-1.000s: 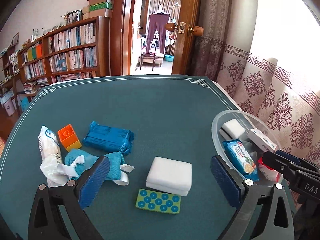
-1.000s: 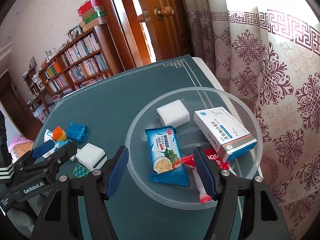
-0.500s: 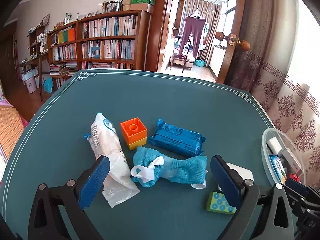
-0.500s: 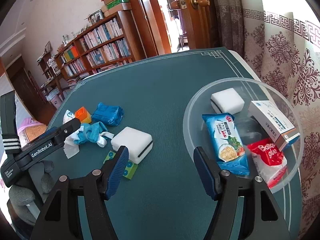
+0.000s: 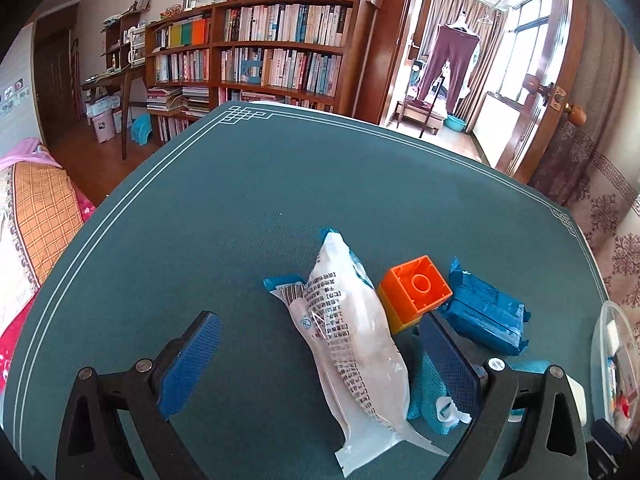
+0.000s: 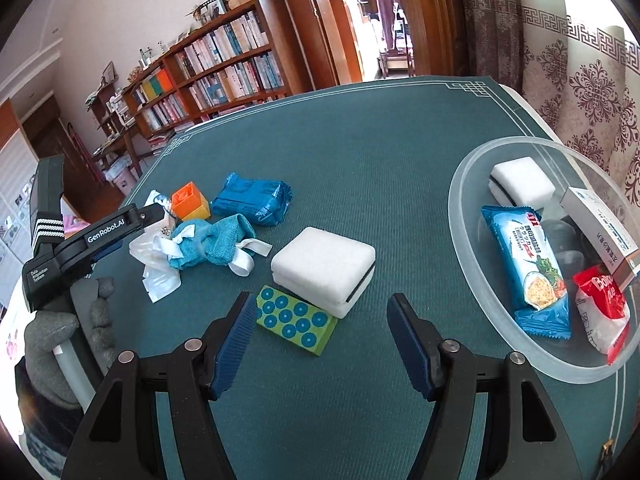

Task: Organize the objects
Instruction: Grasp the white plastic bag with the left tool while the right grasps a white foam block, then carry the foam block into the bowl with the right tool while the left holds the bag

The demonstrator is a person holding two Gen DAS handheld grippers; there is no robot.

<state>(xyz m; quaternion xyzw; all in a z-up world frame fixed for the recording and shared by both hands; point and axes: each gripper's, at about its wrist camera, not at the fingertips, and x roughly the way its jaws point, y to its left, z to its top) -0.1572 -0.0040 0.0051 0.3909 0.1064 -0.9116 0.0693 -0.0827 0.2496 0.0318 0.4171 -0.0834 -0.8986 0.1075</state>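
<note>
Left tool [image 5: 320,354] hung wide open over the white plastic packet [image 5: 348,344] on the green bench [image 5: 280,200], holding nothing — its right pad [image 5: 450,360] sat against the teal cloth [image 5: 428,384] and just near of the orange block [image 5: 414,292]. To grasp well, I judged it should centre on the packet's thick middle and close slowly, keeping cloth and block out of the bite, since the slick film could slip. Right tool [image 6: 322,330] was also wide open and empty, hovering near the white sponge [image 6: 324,268] and the dotted green block [image 6: 296,320]. The clear bowl [image 6: 464,208] stood at the far right — already holding several items.
</note>
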